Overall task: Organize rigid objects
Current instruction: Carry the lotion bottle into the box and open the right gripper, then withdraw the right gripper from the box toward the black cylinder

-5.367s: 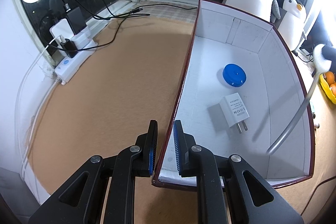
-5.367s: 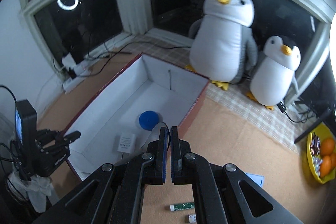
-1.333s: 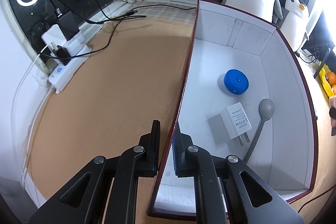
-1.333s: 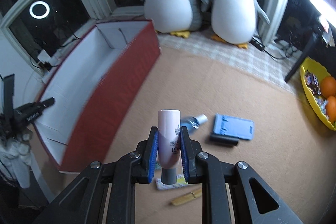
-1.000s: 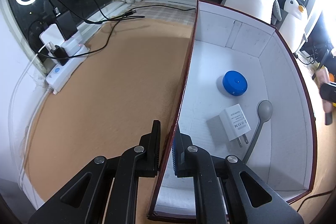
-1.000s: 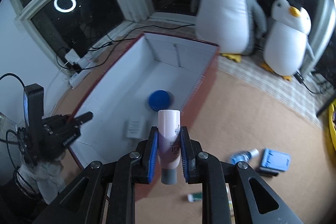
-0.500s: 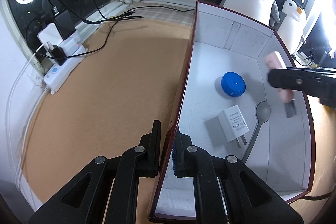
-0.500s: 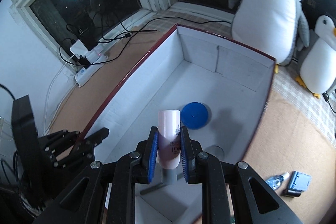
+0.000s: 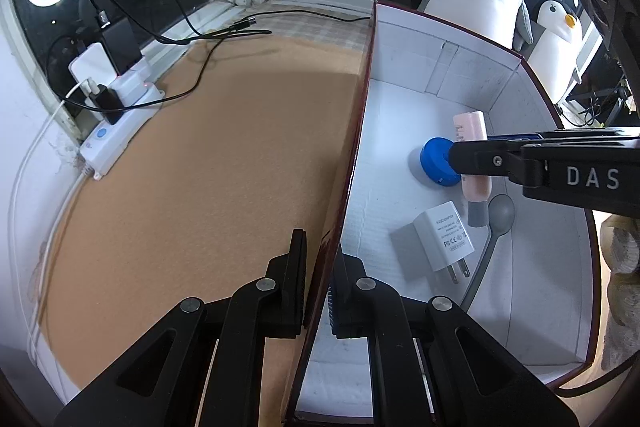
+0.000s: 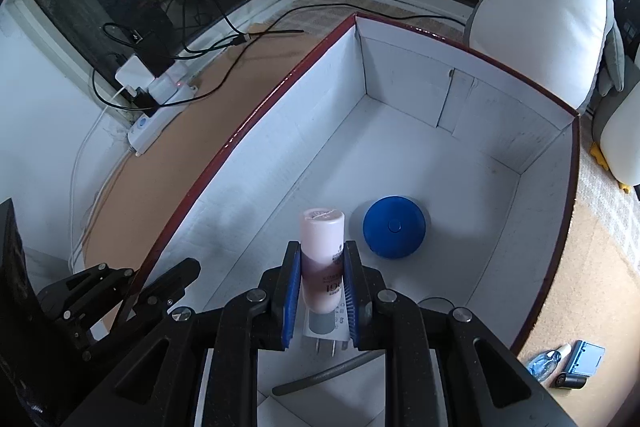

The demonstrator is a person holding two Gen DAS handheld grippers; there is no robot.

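Now that your right gripper (image 10: 319, 301), clamped on the pink tube (image 10: 322, 259), has come over the box (image 10: 460, 95), you can release it; the left gripper (image 9: 318, 285) pinches the wall.

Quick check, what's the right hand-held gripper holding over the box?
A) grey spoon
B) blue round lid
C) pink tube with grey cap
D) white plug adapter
C: the right hand-held gripper is clamped on the pink tube; the blue lid, adapter and spoon lie on the box floor.
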